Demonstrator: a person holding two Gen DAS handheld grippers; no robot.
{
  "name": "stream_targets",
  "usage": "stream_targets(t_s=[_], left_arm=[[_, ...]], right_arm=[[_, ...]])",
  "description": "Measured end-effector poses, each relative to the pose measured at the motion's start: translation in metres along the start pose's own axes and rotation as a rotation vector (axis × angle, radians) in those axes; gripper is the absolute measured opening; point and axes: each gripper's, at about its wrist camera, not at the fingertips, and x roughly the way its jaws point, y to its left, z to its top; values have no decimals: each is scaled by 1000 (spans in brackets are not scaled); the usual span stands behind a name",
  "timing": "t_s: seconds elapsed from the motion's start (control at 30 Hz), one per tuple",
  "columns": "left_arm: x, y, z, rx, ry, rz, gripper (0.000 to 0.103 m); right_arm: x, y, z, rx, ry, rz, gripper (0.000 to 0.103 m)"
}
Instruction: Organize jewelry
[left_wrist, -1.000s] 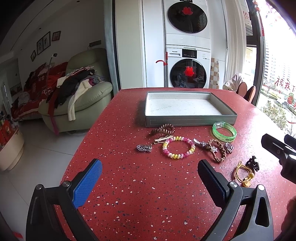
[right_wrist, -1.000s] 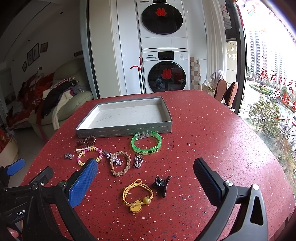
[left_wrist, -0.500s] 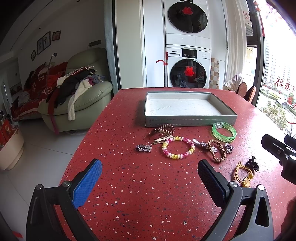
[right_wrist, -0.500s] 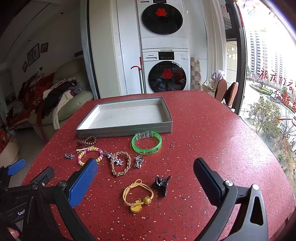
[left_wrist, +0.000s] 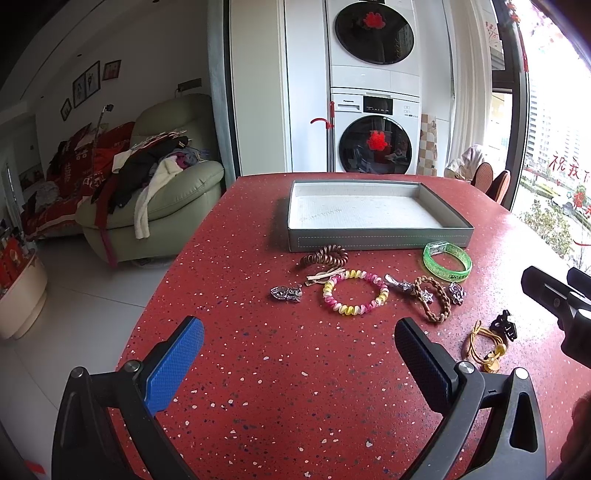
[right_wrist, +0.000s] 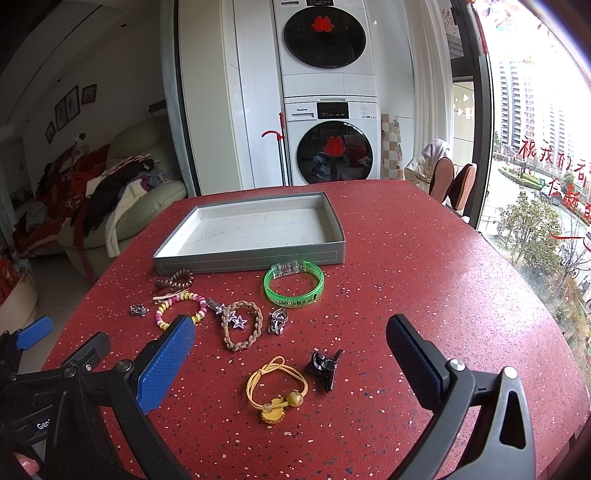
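Still nothing has moved — left gripper (left_wrist: 299, 350) and right gripper (right_wrist: 290, 347) stay spread, empty.

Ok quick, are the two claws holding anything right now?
Left claw: open, holding nothing.
Right claw: open, holding nothing.

Table (right_wrist: 424, 295): red, flecked with pale specks. Tray (right_wrist: 251, 258): grey walls, white floor. Bangle (right_wrist: 293, 286): translucent green. Coil bracelet (left_wrist: 355, 291): pink, yellow and white bands. Spiral hair tie (left_wrist: 324, 255): brown. Braided bracelet (right_wrist: 242, 325): tan, with silver stars. Elastic hair tie (right_wrist: 277, 387): yellow-gold. Claw clip (right_wrist: 324, 365): black. Each gripper shows one blue textured pad (right_wrist: 166, 363) and one black.
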Motion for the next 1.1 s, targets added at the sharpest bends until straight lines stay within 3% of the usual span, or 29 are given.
stream_targets(t_s=[0.8,1.1], left_arm=[[6,-2,-2,0,22,-3,103],[20,0,-3,5,88,-29,103]], right_arm=[[2,0,-6,5,11,0,103],[10,-8,-8,12,54,-19,103]])
